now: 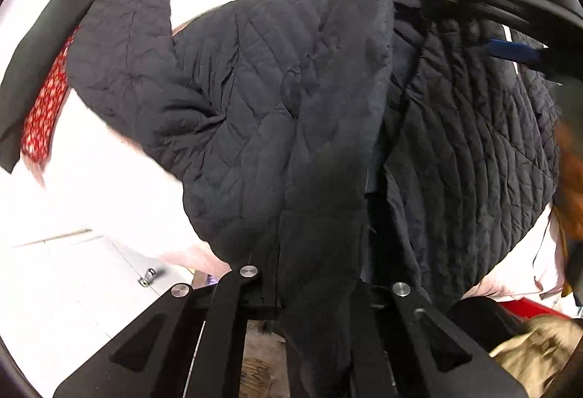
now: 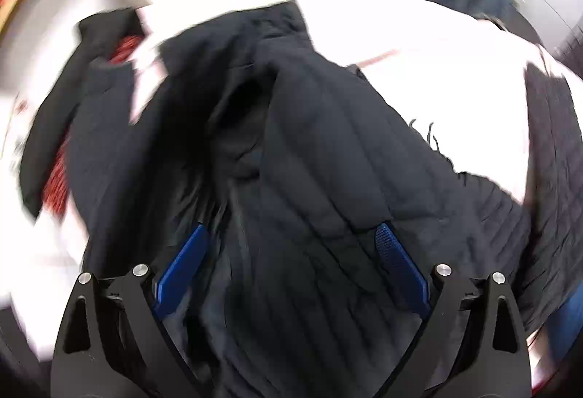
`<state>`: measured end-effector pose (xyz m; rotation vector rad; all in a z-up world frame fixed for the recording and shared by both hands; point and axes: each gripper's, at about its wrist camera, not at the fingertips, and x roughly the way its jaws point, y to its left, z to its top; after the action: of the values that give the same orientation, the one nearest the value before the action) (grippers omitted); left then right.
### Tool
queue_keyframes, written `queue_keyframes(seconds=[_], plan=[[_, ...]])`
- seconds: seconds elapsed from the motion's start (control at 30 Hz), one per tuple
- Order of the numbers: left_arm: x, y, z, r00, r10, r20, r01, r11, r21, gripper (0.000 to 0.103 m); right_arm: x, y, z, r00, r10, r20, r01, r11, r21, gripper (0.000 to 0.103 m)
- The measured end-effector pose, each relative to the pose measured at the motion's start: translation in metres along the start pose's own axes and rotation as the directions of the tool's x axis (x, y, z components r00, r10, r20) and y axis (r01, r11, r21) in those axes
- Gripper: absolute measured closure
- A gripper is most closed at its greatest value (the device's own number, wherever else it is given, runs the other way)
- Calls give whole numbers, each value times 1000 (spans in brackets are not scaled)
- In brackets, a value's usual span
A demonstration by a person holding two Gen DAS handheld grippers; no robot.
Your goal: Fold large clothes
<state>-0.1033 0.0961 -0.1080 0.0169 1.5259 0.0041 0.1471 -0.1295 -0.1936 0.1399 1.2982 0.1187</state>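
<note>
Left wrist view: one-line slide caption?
Left gripper shut on a fold of the dark quilted jacket over a white surface.

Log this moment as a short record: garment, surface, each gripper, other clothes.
garment: dark quilted jacket, spread crumpled on the surface, one sleeve out to the side
surface: white sheet
left gripper: shut on a strip of the jacket's edge that runs up between its fingers
right gripper: open, blue pads wide apart over the jacket, pressing on nothing
other clothes: red patterned cloth under a black garment, beside the jacket's sleeve
image quality: right wrist view blurred
</note>
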Motion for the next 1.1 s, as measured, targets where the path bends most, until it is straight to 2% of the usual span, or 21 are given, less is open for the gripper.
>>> queue_keyframes(seconds=[0.03,0.07,0.13,0.17,0.23,0.27,0.37,0.5,0.63,0.7,0.77,0.8,0.83,0.87,0.9,0.93,1.0,1.03,1.1], plan=[[-2,6,5,1000,-3,-3,3,1000,-8,98,1,-6,0,999,-44,12,44,999,-18,12],[-2,6,0,1000,-8,-5,8,1000,-24,98,13,0,2,991,-133,35,135,988,-76,23],[1,9,-8,1000,-21,-11,20,998,-52,98,34,-1,1,973,-230,31,232,958,-166,49],[3,11,-3,1000,-24,-17,23,998,-58,98,44,-9,-4,975,-223,16,221,954,-204,64],[5,22,2,999,-29,-23,27,997,-68,98,35,-22,-15,987,-153,42,159,961,-226,80],[5,25,-3,999,-35,-25,32,997,-77,98,25,-27,-22,993,-108,50,118,959,-258,84],[10,36,-16,998,-39,-50,36,997,-74,98,-24,-56,-52,999,-6,41,20,941,-337,87],[15,54,-41,994,-29,-106,25,999,-38,98,-74,-107,-94,998,19,-53,-40,903,-429,88],[22,91,-72,978,4,-207,-16,998,-60,97,-89,-165,-143,972,-50,-231,-71,873,-483,89],[35,111,-85,963,-24,-270,-6,994,-107,96,-84,-184,-176,935,-71,-348,-124,853,-506,89],[50,115,-96,945,-29,-326,-7,994,-108,90,-70,-192,-216,872,-112,-477,-183,830,-528,87],[61,117,-102,934,-22,-356,-12,995,-95,81,-65,-193,-228,866,-139,-481,-172,820,-546,84],[68,118,-105,930,-4,-367,-28,996,-81,75,-58,-193,-241,861,-168,-481,-154,814,-560,75],[73,118,-107,929,12,-370,-40,997,-68,63,-49,-194,-253,843,-193,-503,-146,816,-559,59],[78,120,-108,927,27,-373,-47,998,-46,55,-42,-195,-260,821,-213,-531,-144,822,-552,50],[76,121,-110,928,27,-371,-43,998,-37,54,-38,-197,-265,804,-219,-553,-141,833,-536,44],[62,129,-107,941,-22,-338,4,998,-55,47,-53,-203,-260,824,-124,-552,-179,869,-461,39],[53,136,-107,948,-46,-315,28,998,-59,45,-61,-211,-257,826,-85,-557,-198,882,-428,30],[27,146,-97,968,-73,-240,71,997,-17,34,-83,-223,-239,836,-11,-548,-228,902,-366,28]])
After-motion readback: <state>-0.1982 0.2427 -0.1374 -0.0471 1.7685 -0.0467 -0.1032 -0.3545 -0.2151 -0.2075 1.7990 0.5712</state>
